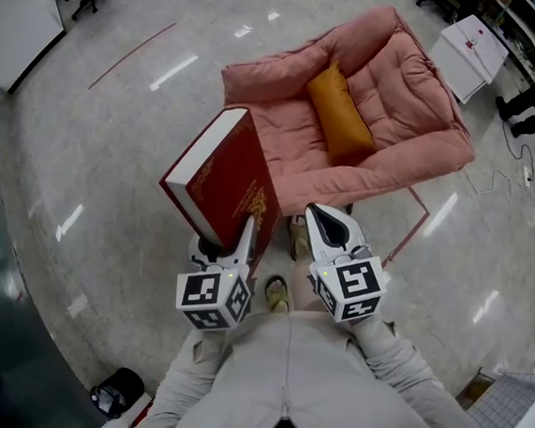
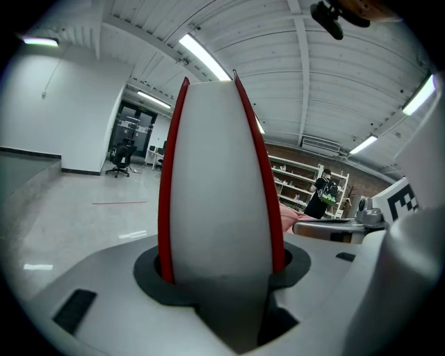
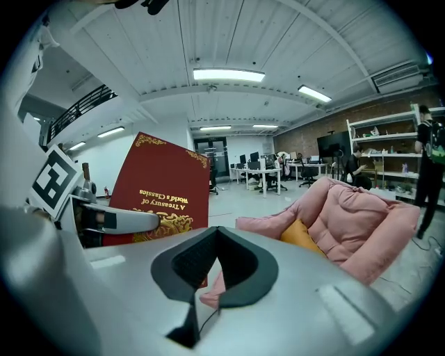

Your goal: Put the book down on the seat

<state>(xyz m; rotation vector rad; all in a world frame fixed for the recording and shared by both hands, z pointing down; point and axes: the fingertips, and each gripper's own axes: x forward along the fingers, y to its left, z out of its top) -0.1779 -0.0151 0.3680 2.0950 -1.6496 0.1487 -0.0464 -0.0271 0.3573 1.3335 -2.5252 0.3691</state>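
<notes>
The red book (image 1: 224, 181) sits left of centre in the head view, tilted, off the floor and just lower left of the pink armchair (image 1: 285, 125), not on its seat. My left gripper (image 1: 225, 242) grasps it at its lower edge; in the left gripper view its white page edge (image 2: 219, 181) fills the gap between my jaws. My right gripper (image 1: 328, 222), right of the book, is clenched on nothing. An orange cushion (image 1: 338, 116) lies on the chair.
</notes>
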